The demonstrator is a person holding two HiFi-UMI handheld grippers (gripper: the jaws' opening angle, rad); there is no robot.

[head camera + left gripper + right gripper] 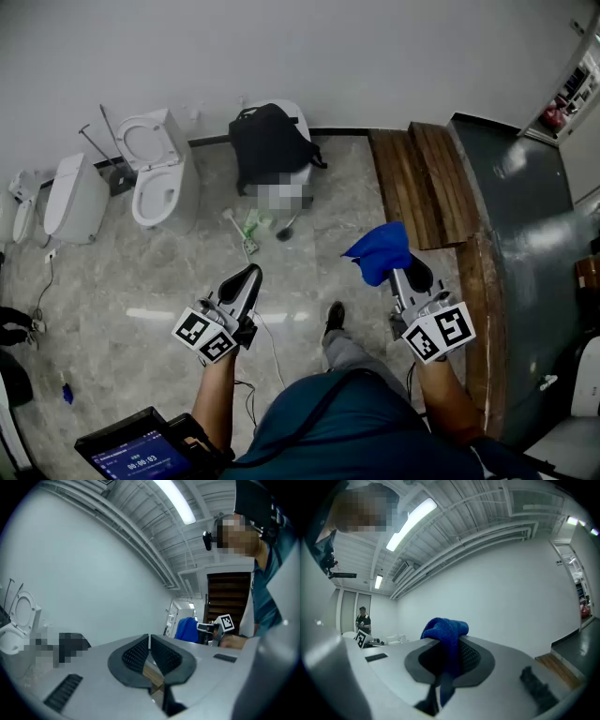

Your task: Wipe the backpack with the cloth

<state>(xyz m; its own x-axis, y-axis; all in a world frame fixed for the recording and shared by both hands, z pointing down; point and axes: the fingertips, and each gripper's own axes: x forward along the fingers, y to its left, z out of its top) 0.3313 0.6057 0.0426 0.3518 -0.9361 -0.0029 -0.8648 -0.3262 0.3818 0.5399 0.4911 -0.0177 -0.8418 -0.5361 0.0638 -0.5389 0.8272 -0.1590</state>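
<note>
A black backpack (270, 145) rests on a white toilet against the far wall, well ahead of both grippers. My right gripper (405, 272) is shut on a blue cloth (380, 251), which bunches up over its jaws; the cloth (446, 634) fills the gap between the pads in the right gripper view. My left gripper (249, 278) is shut with nothing between its jaws, its pads (136, 652) meeting in the left gripper view. Both are held level, side by side, above the marble floor.
A white toilet (161, 169) with its lid up and a urinal-like fixture (73, 199) stand at the left wall. A green bottle and brush (255, 225) lie on the floor by the backpack. Wooden steps (427, 183) and a grey platform (534, 225) rise at the right.
</note>
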